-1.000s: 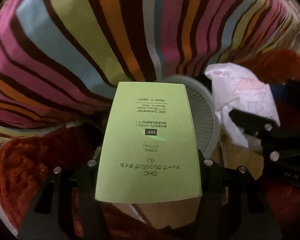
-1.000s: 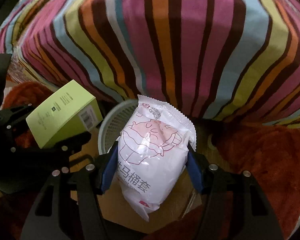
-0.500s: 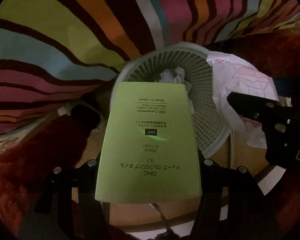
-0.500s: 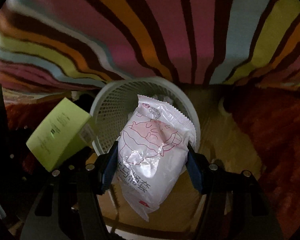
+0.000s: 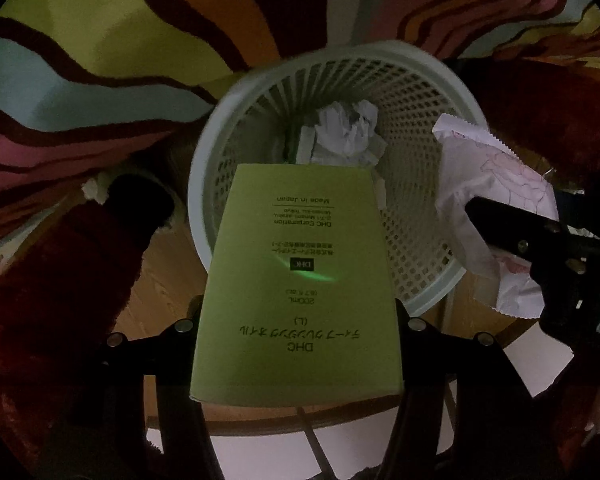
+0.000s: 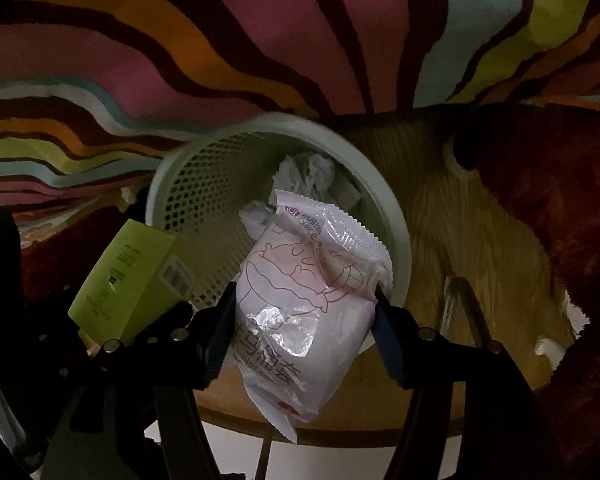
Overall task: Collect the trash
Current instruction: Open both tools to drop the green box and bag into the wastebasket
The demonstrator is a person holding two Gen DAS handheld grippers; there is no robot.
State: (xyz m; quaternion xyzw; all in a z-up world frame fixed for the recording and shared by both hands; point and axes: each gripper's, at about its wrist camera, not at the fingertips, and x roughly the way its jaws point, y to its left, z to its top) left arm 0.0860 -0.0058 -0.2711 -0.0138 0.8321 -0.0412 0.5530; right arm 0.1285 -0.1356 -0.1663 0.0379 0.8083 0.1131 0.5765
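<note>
A green DHC carton (image 5: 298, 280) is clamped in my left gripper (image 5: 296, 320), its far end over the near rim of a pale mesh wastebasket (image 5: 428, 208). Crumpled white paper (image 5: 348, 132) lies inside the basket. My right gripper (image 6: 304, 312) is shut on a white plastic packet with a pink drawing (image 6: 308, 300), which hangs over the basket (image 6: 204, 200) opening. In the left wrist view that packet (image 5: 488, 184) and the right gripper show at the right. The green carton (image 6: 128, 280) sits at the lower left in the right wrist view.
A striped, many-coloured cloth (image 5: 120, 60) hangs right behind the basket. Dark red shaggy fabric (image 5: 52, 272) lies to the left and dark red fabric (image 6: 560, 208) to the right. The basket stands on a wooden surface (image 6: 460, 232) with a curved front edge.
Both grippers have come down and tipped toward the basket, which now fills the middle of both views with its inside showing. Each still holds its item.
</note>
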